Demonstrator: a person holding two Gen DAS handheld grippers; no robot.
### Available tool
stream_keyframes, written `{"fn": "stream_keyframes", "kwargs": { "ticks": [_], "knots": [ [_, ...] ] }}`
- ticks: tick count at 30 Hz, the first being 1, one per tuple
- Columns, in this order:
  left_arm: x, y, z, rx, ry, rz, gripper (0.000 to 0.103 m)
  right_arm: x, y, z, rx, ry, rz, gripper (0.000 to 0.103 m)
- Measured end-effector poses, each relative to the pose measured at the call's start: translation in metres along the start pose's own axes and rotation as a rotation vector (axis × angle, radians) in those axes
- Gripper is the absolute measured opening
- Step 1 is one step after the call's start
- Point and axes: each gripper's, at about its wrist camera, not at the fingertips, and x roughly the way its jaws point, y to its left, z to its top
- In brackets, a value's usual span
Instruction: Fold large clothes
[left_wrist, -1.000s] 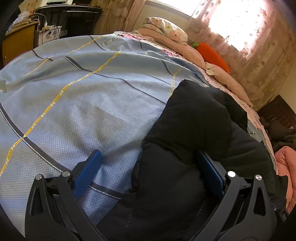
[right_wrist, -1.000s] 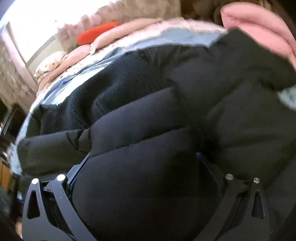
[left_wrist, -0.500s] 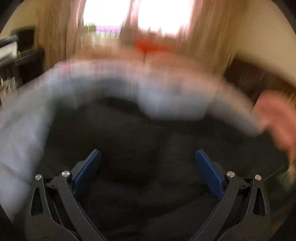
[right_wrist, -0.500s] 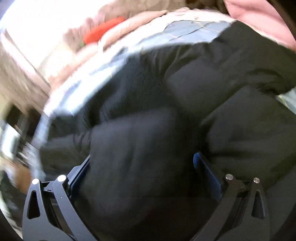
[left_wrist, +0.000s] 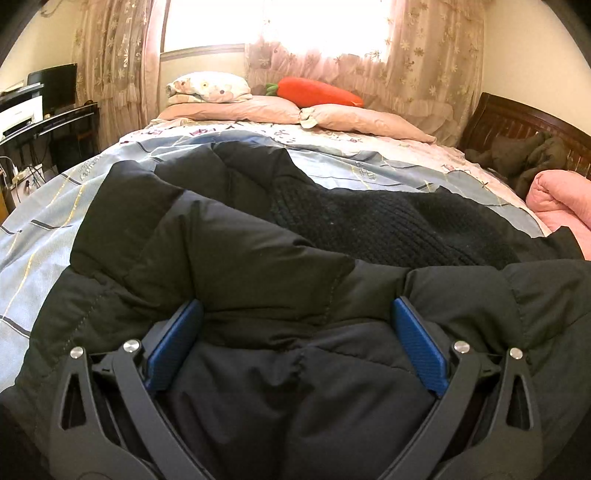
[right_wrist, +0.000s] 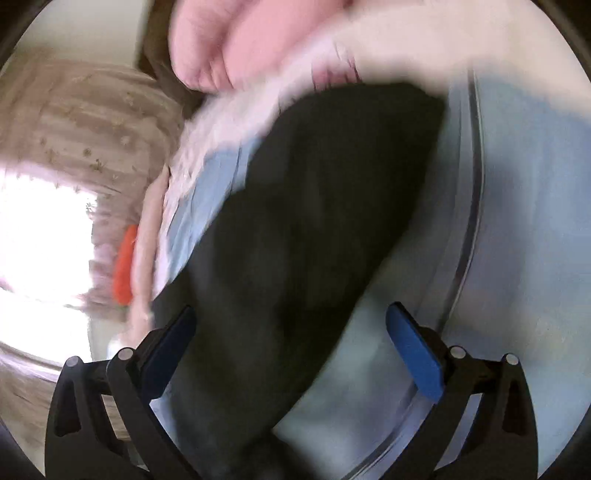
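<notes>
A large black puffer jacket (left_wrist: 229, 258) lies on the bed's light blue striped cover (left_wrist: 48, 206), with a black knitted lining (left_wrist: 388, 225) showing at its far side. My left gripper (left_wrist: 295, 317) is open, low over the jacket's near part, its blue pads (left_wrist: 177, 343) wide apart with padded fabric between them. In the blurred right wrist view, my right gripper (right_wrist: 291, 325) is open over an end of the black jacket (right_wrist: 295, 229) and the blue cover (right_wrist: 517, 221).
Pillows (left_wrist: 236, 107) and an orange carrot plush (left_wrist: 317, 92) lie at the head of the bed under a curtained window. A pink quilt (left_wrist: 557, 199) and dark clothes (left_wrist: 524, 155) sit at the right by a wooden headboard. A desk with electronics (left_wrist: 33, 114) stands at the left.
My left gripper swung from the jacket's left edge to face the head of the bed over the jacket. My right gripper turned sharply and now sees the jacket's end and the blue cover.
</notes>
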Motion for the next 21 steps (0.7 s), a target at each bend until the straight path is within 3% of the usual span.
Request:
{"fn": "stream_keyframes", "kwargs": {
  "ticks": [2,5,10,11,12,13,16,19,21],
  "knots": [
    [-0.001,0.000,0.000,-0.001,0.000,0.000,0.101,0.008,-0.009,0.009,0.001,0.000,0.004,0.102],
    [-0.002,0.004,-0.001,-0.009,0.000,-0.012,0.101,0.038,-0.034,0.015,0.132,0.004,0.096,0.102],
    [-0.003,0.005,-0.002,-0.020,-0.007,-0.025,0.101,0.045,0.002,0.016,-0.068,-0.194,0.104,0.099],
    [-0.003,0.006,-0.002,-0.023,-0.007,-0.028,0.101,0.050,0.007,0.015,-0.107,-0.209,0.075,0.074],
    [-0.003,0.006,-0.002,-0.024,-0.007,-0.030,0.101,0.060,0.010,0.014,-0.148,-0.206,0.015,0.039],
    [-0.003,0.005,-0.002,-0.024,-0.006,-0.030,0.101,0.066,0.012,0.013,-0.163,-0.185,0.007,0.031],
    [-0.003,0.006,-0.002,-0.026,-0.006,-0.031,0.101,0.054,0.028,0.003,-0.201,-0.267,0.030,0.024],
    [-0.003,0.005,-0.002,-0.026,-0.006,-0.031,0.101,0.031,0.101,-0.023,-0.521,-0.334,0.038,0.024],
    [-0.003,0.005,-0.002,-0.026,-0.006,-0.031,0.101,0.010,0.151,-0.052,-0.681,-0.382,0.113,0.024]
  ]
}}
